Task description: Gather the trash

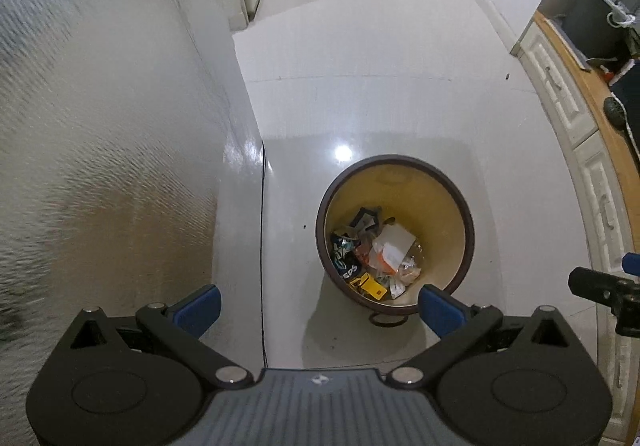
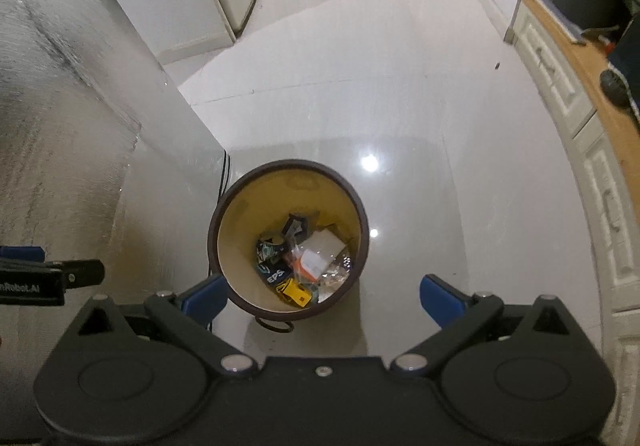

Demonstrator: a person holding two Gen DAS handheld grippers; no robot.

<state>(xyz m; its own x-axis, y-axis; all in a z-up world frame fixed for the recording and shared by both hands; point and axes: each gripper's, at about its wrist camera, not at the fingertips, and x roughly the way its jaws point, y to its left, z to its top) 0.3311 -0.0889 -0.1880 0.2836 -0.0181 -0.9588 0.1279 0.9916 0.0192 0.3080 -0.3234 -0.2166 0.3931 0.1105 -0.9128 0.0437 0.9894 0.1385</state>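
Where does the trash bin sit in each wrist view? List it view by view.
Left wrist: the trash bin sits right of center, low in the picture, above the right finger.
Right wrist: the trash bin sits left of center, above the left finger.
Shared landmark: the wooden countertop along the right edge.

You have one round bin (image 1: 456, 202) on the floor (image 1: 360, 106), with a single heap of wrappers (image 1: 372, 258) inside, too jumbled to count piece by piece. One dark ring (image 1: 386, 319) lies beside the bin. Two grippers are in view, left gripper (image 1: 320, 306) and right gripper (image 2: 323, 298), each with two blue pads.
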